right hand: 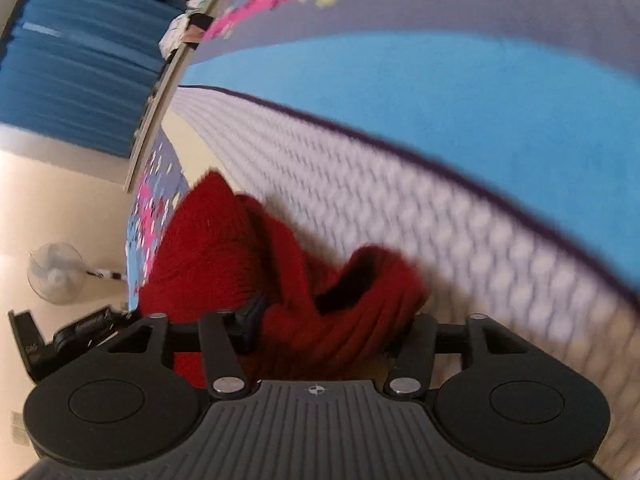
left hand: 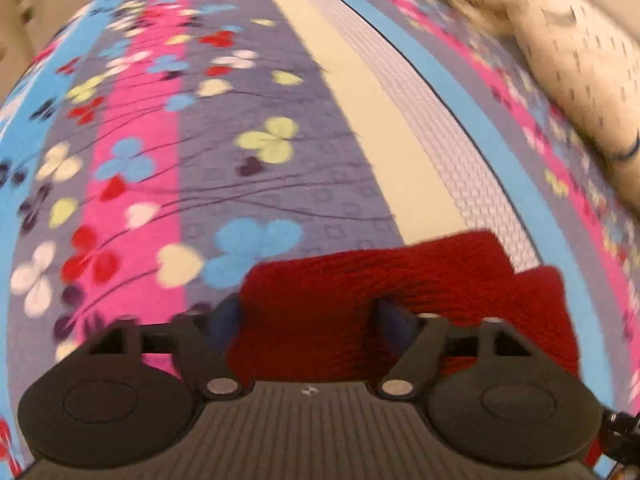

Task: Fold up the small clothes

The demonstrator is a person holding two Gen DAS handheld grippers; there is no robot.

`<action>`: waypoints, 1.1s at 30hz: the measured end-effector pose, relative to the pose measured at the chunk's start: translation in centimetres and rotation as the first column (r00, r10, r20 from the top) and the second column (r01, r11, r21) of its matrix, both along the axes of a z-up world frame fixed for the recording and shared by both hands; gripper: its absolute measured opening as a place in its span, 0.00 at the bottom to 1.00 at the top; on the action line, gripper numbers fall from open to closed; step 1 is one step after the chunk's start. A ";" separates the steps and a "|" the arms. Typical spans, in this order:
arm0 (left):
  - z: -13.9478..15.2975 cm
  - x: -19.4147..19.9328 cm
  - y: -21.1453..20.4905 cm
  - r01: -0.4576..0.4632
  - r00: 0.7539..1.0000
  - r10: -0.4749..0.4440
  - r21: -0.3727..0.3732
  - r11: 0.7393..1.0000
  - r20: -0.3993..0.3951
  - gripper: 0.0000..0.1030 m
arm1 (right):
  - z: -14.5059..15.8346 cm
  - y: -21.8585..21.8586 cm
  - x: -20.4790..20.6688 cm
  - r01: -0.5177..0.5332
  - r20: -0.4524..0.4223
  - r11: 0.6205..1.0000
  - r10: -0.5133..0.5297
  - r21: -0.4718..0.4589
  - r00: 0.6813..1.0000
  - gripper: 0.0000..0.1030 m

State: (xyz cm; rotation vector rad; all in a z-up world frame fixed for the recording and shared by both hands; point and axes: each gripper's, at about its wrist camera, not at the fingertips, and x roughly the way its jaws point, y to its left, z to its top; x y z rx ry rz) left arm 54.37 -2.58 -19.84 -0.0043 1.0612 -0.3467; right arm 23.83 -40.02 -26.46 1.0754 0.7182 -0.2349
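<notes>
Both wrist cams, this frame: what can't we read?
- Red knit garment: type and near edge, left wrist view, hidden by left gripper.
- Right gripper grip: right wrist view, fingertips buried in garment folds.
- Cream cloth: left wrist view, blurred, cut by frame edge.

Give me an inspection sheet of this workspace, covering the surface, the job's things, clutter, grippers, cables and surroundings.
Surface: bedspread with flower print and pink, blue, cream and white stripes.
Job's things: red knitted garment, bunched on the bedspread, lying between both grippers' fingers.
Clutter: cream patterned pillow at the far right of the bed.
Grippers: left gripper has its fingers spread, red knit between them; right gripper likewise, grip unclear in the blur.
Cables: nothing seen.
Surroundings: blue curtain, white standing fan on a pale floor, small items along the bed's edge, too blurred to name.
</notes>
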 end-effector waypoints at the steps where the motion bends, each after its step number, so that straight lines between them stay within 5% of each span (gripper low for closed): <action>1: 0.4 -0.2 1.4 -0.027 1.000 0.027 -0.050 0.998 0.003 0.87 | 1.1 -0.4 0.3 -0.008 0.018 0.998 0.010 -0.069 1.000 0.74; 4: 0.6 -0.9 4.9 -0.080 0.997 0.075 -0.166 0.983 -0.036 0.88 | 3.8 -1.1 2.5 -0.083 0.083 0.962 0.108 -0.259 0.991 0.80; 11: -1.7 -1.4 3.5 -0.063 0.996 0.050 -0.207 0.976 -0.067 0.88 | 3.7 0.6 15.8 -0.401 -0.001 0.872 0.417 -0.282 0.909 0.79; 12: -1.9 -1.5 3.2 -0.076 0.996 0.066 -0.210 0.975 -0.057 0.71 | 3.3 1.2 17.1 -0.421 -0.011 0.862 0.436 -0.283 0.900 0.61; 13: -1.7 -1.7 2.8 -0.089 0.996 0.086 -0.199 0.976 -0.023 0.33 | 3.1 1.9 17.8 -0.431 -0.005 0.852 0.450 -0.297 0.893 0.14; 17: -0.4 -3.5 3.6 -0.109 0.991 0.123 -0.221 0.969 0.053 0.20 | 5.8 4.5 18.2 -0.432 0.055 0.781 0.508 -0.450 0.860 0.11; 19: -1.0 -3.8 5.2 -0.148 0.986 0.162 -0.235 0.961 0.042 0.20 | 6.3 4.7 18.9 -0.418 0.067 0.778 0.503 -0.469 0.862 0.11; 21: -2.6 -2.7 5.8 -0.180 0.984 0.179 -0.231 0.956 -0.023 0.23 | 4.5 4.8 20.6 -0.431 -0.025 0.780 0.472 -0.454 0.881 0.11; 23: -3.6 -1.9 5.1 -0.182 0.983 0.179 -0.182 0.966 -0.030 0.36 | 1.6 5.3 21.6 -0.454 -0.112 0.757 0.459 -0.469 0.881 0.25; 25: -3.4 -1.6 4.7 -0.218 0.976 0.217 -0.141 0.966 -0.025 0.70 | 1.5 4.9 21.0 -0.391 -0.101 0.777 0.395 -0.494 0.913 0.62; 26: -3.2 -1.8 5.0 -0.246 0.969 0.245 -0.139 0.959 -0.019 0.75 | 2.0 4.3 20.7 -0.373 -0.090 0.796 0.378 -0.478 0.921 0.66; 28: -2.7 -2.5 6.0 -0.285 0.958 0.287 -0.135 0.949 -0.009 0.82 | 3.1 2.9 19.5 -0.333 -0.071 0.824 0.339 -0.459 0.938 0.66; 33: -0.7 -7.9 8.6 -0.263 0.964 0.265 -0.176 0.948 -0.013 0.85 | 6.3 2.3 13.0 -0.344 -0.025 0.815 0.377 -0.466 0.926 0.66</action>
